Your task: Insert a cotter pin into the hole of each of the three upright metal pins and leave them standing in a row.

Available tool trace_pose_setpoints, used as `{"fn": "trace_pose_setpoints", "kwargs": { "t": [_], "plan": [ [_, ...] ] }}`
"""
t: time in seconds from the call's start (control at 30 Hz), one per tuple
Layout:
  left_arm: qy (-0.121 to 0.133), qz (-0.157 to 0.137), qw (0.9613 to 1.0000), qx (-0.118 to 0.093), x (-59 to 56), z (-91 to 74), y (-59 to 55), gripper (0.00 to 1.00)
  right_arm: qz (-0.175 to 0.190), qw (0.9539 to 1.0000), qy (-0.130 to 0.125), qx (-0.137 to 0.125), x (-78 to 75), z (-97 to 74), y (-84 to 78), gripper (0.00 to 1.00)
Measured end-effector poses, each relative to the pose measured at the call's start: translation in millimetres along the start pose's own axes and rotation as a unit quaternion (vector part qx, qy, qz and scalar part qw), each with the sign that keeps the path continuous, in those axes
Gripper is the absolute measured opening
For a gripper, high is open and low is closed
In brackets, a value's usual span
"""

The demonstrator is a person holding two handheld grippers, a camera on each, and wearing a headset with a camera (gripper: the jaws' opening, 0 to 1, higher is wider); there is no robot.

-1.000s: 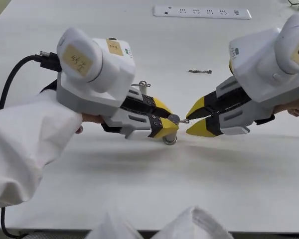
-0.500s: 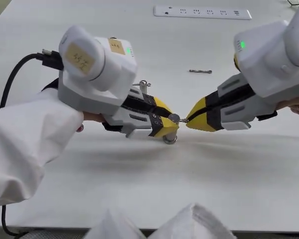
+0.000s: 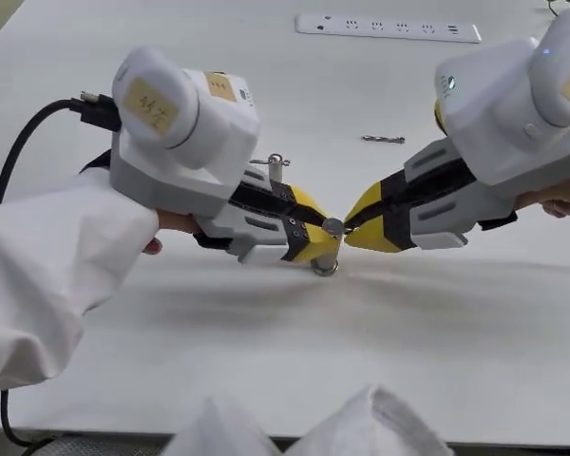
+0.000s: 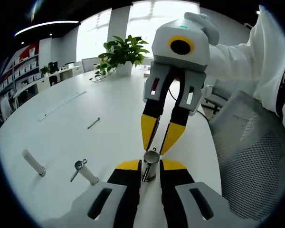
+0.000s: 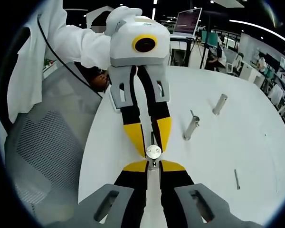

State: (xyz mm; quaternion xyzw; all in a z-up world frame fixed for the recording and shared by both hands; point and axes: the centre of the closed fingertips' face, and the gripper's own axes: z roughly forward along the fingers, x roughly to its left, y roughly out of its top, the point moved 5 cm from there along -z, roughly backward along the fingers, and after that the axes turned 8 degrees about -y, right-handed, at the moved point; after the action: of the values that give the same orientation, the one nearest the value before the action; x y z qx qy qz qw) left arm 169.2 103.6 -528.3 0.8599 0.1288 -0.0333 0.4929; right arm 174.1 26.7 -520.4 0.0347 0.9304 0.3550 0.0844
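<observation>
Tight squeeze at the centre of the table (image 3: 266, 370): the left gripper (image 3: 323, 236) is clamped on the held metal pin (image 5: 153, 151), and in the head view its yellow jaws cover the shaft, so just the round cap and the foot on the tabletop peek out. The right gripper (image 3: 351, 228) comes in nose to nose, its jaws pinched together on the gripped cotter pin (image 4: 153, 138), a thin dark sliver that is hard to make out; its tip sits right at the pin's head, and whether it is in the hole I can't tell. Count the metal pins: three. One is in the grip; the second metal pin (image 4: 87, 173) stands near it, its lower part cut off by the left gripper's body in the head view; the third metal pin (image 4: 33, 162) stands farther along, bare. Count the cotter pins: three as well. One is in the right jaws, the fitted cotter pin (image 3: 263, 161) pokes through the second pin's top, and the loose cotter pin (image 3: 383, 140) lies flat, well apart from the others, toward the power strip (image 3: 388, 27) at the far edge. A white sleeve (image 3: 47, 275) runs off the frame at left.
</observation>
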Motion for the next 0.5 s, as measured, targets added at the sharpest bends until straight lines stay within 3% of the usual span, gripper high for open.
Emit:
{"fn": "trace_pose_setpoints", "kwargs": {
  "t": [0.13,0.27,0.33,0.5],
  "plan": [
    [0.013,0.004,0.9998,-0.012,-0.6,-10.4,-2.5,0.23,0.008,0.9999,-0.007,-0.006,0.5,-3.1,1.3,0.12],
    [0.013,-0.006,0.9995,-0.030,-6.7,-20.1,-6.4,0.42,0.018,0.9996,-0.018,-0.009,0.9,-3.3,2.1,0.17],
    [0.008,-0.012,0.9998,-0.017,-13.9,-25.8,-12.9,0.47,0.026,0.9993,-0.020,-0.016,2.1,-2.8,4.3,0.20],
    [0.030,-0.031,0.9988,-0.023,-21.1,-38.1,-25.8,0.60,0.045,0.9985,-0.025,-0.020,2.8,2.8,5.4,0.20]
  ]
}}
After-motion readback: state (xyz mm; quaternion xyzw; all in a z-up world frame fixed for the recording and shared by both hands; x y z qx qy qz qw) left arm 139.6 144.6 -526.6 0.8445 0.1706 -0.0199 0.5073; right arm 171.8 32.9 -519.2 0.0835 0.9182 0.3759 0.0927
